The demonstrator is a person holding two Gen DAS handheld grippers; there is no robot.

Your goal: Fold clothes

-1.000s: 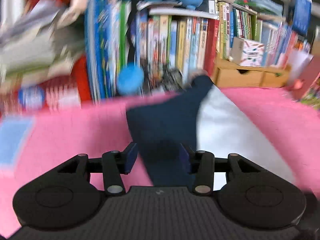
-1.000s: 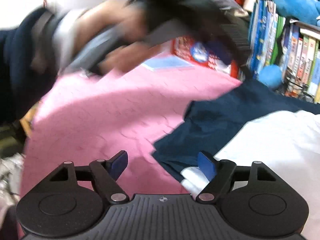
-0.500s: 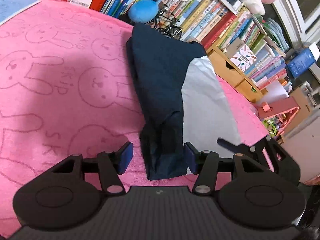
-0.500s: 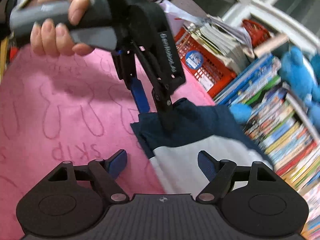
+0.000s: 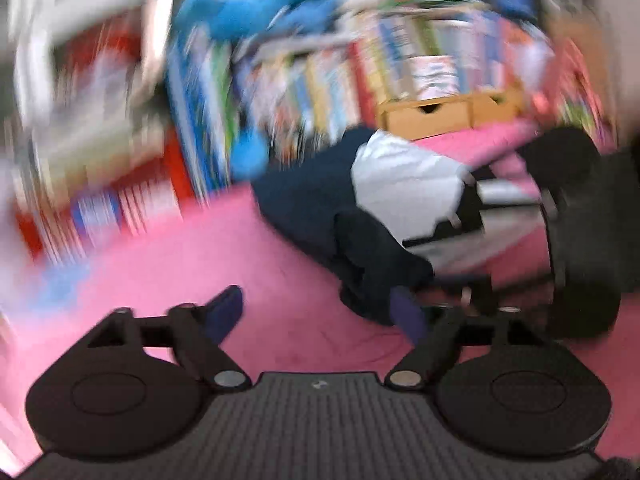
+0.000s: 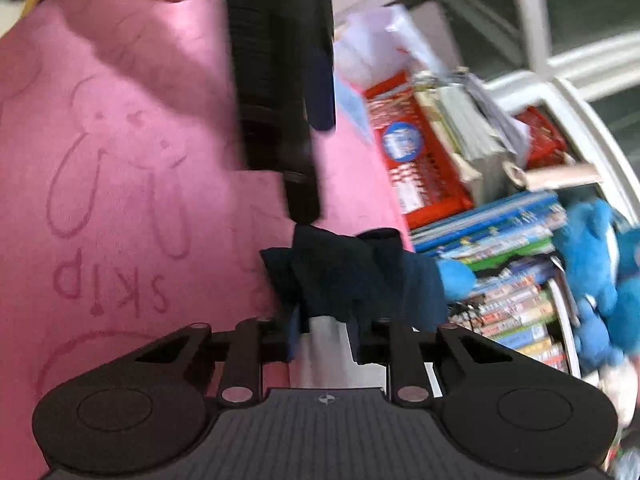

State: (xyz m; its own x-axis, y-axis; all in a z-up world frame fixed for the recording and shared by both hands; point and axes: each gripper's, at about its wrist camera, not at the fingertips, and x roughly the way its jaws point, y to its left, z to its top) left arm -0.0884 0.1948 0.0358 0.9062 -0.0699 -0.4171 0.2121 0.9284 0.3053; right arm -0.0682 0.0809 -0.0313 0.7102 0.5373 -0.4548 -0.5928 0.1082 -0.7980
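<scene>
The right gripper (image 6: pixel 324 330) is clenched on the near edge of the navy-and-white garment (image 6: pixel 352 280); its jaws have just been closing, and the cloth now sits bunched between the blue pads, white fabric running back under the gripper body and a navy fold humped up just ahead of the tips. Just beyond that hump the left gripper (image 6: pixel 310 128) hangs over the pink rabbit-print blanket (image 6: pixel 120 160), seen edge-on from here.

In its own view, which is heavily blurred, the left gripper (image 5: pixel 320 312) is released: its jaws have just been opening and stand wide, with only pink blanket between them. The garment (image 5: pixel 320 200) lies ahead and to the right of it, the dark near end reaching down to the right-hand pad; whether it touches that pad I cannot tell. Farther right, the right gripper (image 5: pixel 472 216) sits on the white part of the cloth.

The garment looks light, soft and limp, so it should drape and slide on itself rather than keep a crease. A pinch through all layers at a corner or along the folded edge would probably hold it best; a grip on the top layer alone risks peeling the fold open.

Beyond the blanket stand a red basket (image 6: pixel 420 168), a row of books (image 6: pixel 500 232) and a blue plush toy (image 6: pixel 596 264).
</scene>
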